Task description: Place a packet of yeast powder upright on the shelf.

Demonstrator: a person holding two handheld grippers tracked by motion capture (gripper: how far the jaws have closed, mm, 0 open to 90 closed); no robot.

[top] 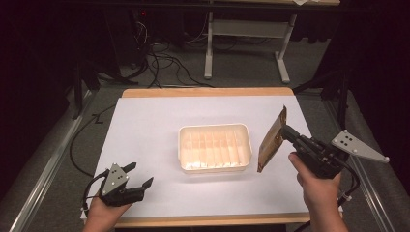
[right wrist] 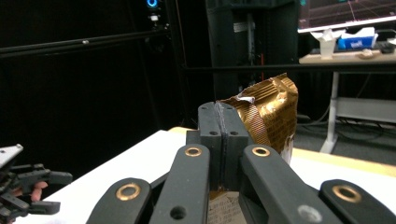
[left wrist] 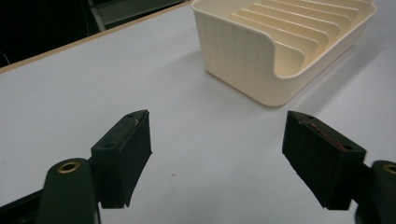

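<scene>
A flat gold-brown foil packet (top: pixel 271 139) hangs in the air just right of the cream ribbed tray (top: pixel 214 128), held upright by my right gripper (top: pixel 288 134), which is shut on its edge. In the right gripper view the jaws are pressed together in front of the crinkled packet (right wrist: pixel 273 109). My left gripper (top: pixel 140 176) rests low over the white table cover near the front left corner, open, with nothing between its pads (left wrist: pixel 128 154). The tray (left wrist: pixel 243 56) lies ahead of it, up and to the right, with several ribs inside and nothing in it.
The white cover (top: pixel 145 125) lies on a wooden table whose edge (top: pixel 208 92) shows at the back. Beyond stand a white desk frame (top: pixel 246 43) and cables on the floor. In the right gripper view the left gripper (right wrist: pixel 28 186) appears low at left.
</scene>
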